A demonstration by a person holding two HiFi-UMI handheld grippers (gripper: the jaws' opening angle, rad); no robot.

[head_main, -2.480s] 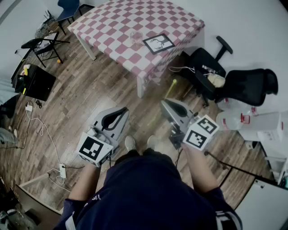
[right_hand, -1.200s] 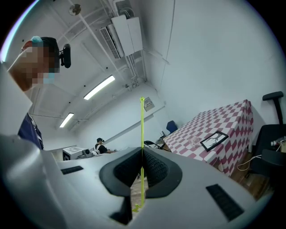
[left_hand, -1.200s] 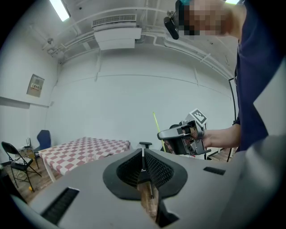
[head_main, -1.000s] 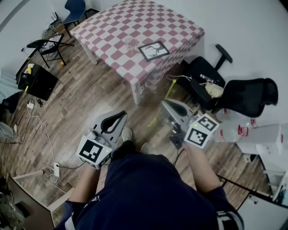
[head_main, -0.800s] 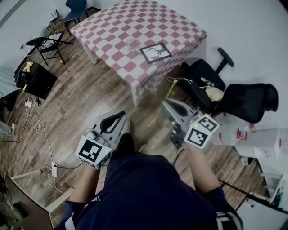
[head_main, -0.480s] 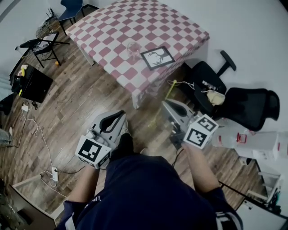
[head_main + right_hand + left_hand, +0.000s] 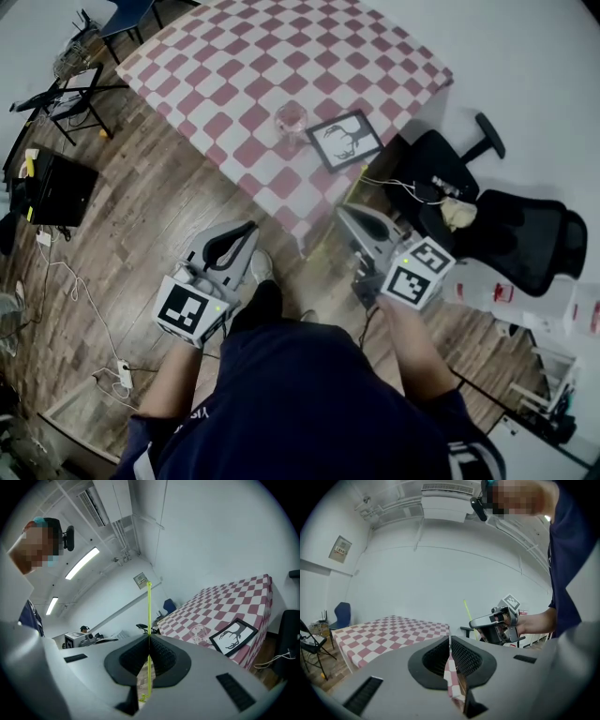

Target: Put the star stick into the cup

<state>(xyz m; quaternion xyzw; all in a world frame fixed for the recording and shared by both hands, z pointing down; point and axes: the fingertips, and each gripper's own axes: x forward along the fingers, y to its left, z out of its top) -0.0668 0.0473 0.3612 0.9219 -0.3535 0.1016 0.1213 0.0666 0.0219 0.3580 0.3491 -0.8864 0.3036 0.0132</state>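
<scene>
A clear cup (image 7: 291,120) stands on the red-and-white checkered table (image 7: 234,75), near its front edge; it also shows as a faint glass cup (image 7: 199,632) in the right gripper view. My right gripper (image 7: 349,212) (image 7: 149,641) is shut on the thin yellow-green star stick (image 7: 149,616), which points up past the jaws and shows as a short stick (image 7: 360,181) from the head. My left gripper (image 7: 245,230) (image 7: 451,646) is shut with nothing in it. Both grippers are held over the wooden floor, short of the table's corner.
A black-framed deer picture (image 7: 344,141) lies beside the cup. Two black office chairs (image 7: 441,173) (image 7: 530,234) stand right of the table. A folding stand (image 7: 56,89), a black case (image 7: 58,187), cables and a power strip (image 7: 122,373) are on the floor at left.
The table, cup and picture have come closer and lower in the head view as the person walked toward them. Both grippers keep the same pose, the right still shut on the stick.
</scene>
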